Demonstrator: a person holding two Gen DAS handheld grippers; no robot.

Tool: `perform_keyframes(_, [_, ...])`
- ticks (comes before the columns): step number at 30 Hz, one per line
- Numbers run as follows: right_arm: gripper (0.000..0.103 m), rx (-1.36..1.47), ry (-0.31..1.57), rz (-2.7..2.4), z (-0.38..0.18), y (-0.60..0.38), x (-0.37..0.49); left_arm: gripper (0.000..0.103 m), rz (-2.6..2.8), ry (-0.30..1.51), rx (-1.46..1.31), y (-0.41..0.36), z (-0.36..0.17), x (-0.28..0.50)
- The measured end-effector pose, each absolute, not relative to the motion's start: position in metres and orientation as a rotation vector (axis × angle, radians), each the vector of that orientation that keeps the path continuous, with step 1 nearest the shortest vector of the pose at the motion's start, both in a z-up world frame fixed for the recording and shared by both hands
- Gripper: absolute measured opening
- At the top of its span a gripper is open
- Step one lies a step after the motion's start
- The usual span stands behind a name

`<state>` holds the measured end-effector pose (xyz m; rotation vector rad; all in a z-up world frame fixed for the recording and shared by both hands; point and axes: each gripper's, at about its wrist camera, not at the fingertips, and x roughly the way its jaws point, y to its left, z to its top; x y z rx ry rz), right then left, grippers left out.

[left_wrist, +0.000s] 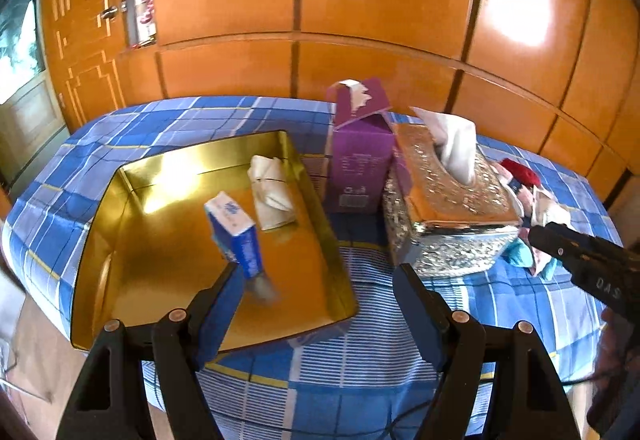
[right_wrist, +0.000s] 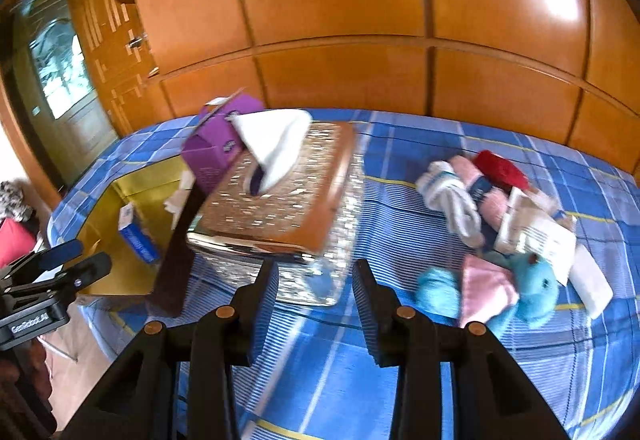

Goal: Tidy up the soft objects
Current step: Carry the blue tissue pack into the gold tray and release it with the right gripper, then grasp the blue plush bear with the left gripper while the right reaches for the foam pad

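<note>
Both grippers — left gripper [left_wrist: 320, 304] and right gripper [right_wrist: 316, 300] — are held apart, empty. The blue tissue pack [left_wrist: 236, 232] appears mid-drop into the gold tray [left_wrist: 96, 240], left of the ornate tissue box [left_wrist: 448, 208]. Remaining soft toys [right_wrist: 532, 284], right of that box, should be gripped gently.

On the surface [left_wrist: 520, 320] the tray [left_wrist: 100, 260] lies at the left. A small tissue packet [left_wrist: 236, 228] stands tilted in it, with a crumpled tissue [left_wrist: 272, 196] behind the packet. Right of the tray stands the upright carton [left_wrist: 360, 160], and the tissue box [left_wrist: 448, 208] sits just beside it, to the right. Further right lies a heap of soft toys and cloths [right_wrist: 508, 224], apart from the tissue box.
</note>
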<state>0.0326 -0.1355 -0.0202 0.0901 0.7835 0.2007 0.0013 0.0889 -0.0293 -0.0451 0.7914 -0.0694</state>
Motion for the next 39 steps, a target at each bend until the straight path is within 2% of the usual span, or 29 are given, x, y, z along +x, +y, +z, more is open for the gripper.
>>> perform_keyframes(11, [0.038,0.138,0.797,0.066,-0.032,-0.189,0.018,0.077,-0.196,0.793,0.026,0.050,-0.026,0.000])
perform_keyframes(18, [0.038,0.190,0.830,-0.097,-0.048,-0.248,-0.002,0.076,-0.453,0.767,0.151,-0.012,-0.013,-0.004])
perform_keyframes(23, [0.038,0.237,0.872,-0.202,-0.064,-0.286,-0.016,0.068,-0.617,0.764,0.258,-0.065,-0.012,-0.003])
perform_keyframes(25, [0.038,0.261,0.883,-0.234,-0.071,-0.301,-0.021,0.062,-0.653,0.768,0.308,-0.086,-0.015,0.001])
perform_keyframes(28, [0.038,0.299,0.883,-0.257,-0.078,-0.314,-0.025,0.060,-0.703,0.800,0.363,-0.114,-0.026,0.013])
perform_keyframes(35, [0.038,0.345,0.883,-0.283,-0.083,-0.331,-0.030,0.061,-0.738,0.907,0.392,-0.175,-0.064,0.055])
perform_keyframes(39, [0.038,0.391,0.885,-0.308,-0.087,-0.346,-0.033,0.074,-0.739,0.896,0.477,-0.206,-0.079,0.065])
